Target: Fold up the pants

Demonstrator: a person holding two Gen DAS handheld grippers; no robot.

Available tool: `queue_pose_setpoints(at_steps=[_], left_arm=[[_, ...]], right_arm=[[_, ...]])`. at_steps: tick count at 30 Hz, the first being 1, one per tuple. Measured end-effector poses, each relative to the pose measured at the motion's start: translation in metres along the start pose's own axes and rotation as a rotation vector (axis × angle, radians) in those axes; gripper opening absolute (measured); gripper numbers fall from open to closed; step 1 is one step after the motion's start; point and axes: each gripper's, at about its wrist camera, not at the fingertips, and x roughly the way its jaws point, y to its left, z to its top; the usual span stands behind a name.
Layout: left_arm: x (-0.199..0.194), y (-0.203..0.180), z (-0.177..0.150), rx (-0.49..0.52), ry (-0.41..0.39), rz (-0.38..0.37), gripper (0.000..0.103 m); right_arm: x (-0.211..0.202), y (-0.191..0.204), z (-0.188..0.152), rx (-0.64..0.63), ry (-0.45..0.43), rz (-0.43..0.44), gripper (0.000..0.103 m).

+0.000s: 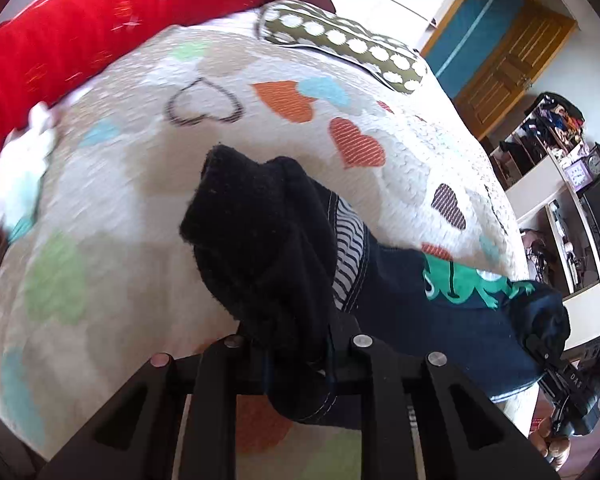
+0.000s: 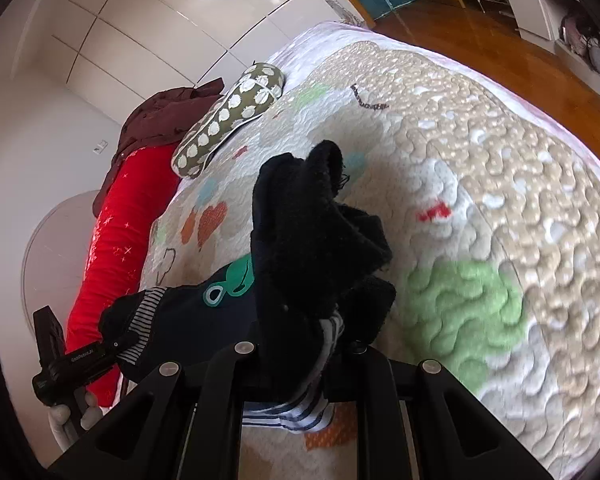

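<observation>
Left gripper [image 1: 300,344]: its fingers are pinching one end of the pants' waistband, dark fleece bunching up over the tips.
Right gripper [image 2: 300,348]: it is clamping the other end of the waistband, with striped lining hanging down between the fingers.
Pants [image 1: 400,300]: dark navy with a green frog print and striped lining, they are hanging stretched between the two grippers, lifted above the quilt.
Quilt [image 1: 140,184]: cream with coloured hearts, it is covering the bed under the pants.
Pillow [image 2: 228,116]: olive with white dots, it is lying at the far edge of the quilt.
Red bolster [image 2: 112,248]: it is lying along the bed's side, beside the pillow.
</observation>
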Motion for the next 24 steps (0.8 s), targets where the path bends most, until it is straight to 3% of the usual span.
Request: queue_pose_setpoints(at_steps=[3, 7, 10, 11, 15, 17, 20, 24], left_arm=[[0.001, 0.027, -0.028, -0.065, 0.018, -0.002, 0.027], [0.006, 0.069, -0.063, -0.224, 0.094, -0.077, 0.028], [-0.017, 0.079, -0.072, -0.266, 0.038, -0.102, 0.028], [-0.028, 0.080, -0.072, -0.260, 0.007, -0.082, 0.030], [-0.065, 0.081, -0.068, -0.262, -0.093, -0.076, 0.051], [-0.076, 0.080, -0.069, -0.269, -0.121, -0.098, 0.055], [-0.083, 0.075, -0.072, -0.261, -0.121, -0.126, 0.055], [-0.077, 0.068, -0.076, -0.256, -0.092, -0.146, 0.055]], right_arm=[[-0.008, -0.007, -0.031, -0.013, 0.015, -0.043, 0.017], [-0.002, -0.031, -0.053, 0.006, 0.036, -0.169, 0.023], [-0.014, -0.037, -0.053, 0.041, -0.002, -0.158, 0.031], [-0.023, -0.034, -0.053, 0.025, -0.030, -0.178, 0.039], [-0.062, -0.011, -0.058, -0.071, -0.178, -0.265, 0.056], [-0.073, 0.001, -0.062, -0.113, -0.260, -0.291, 0.062], [-0.085, 0.014, -0.072, -0.157, -0.267, -0.281, 0.062], [-0.070, 0.028, -0.079, -0.174, -0.116, -0.090, 0.062]])
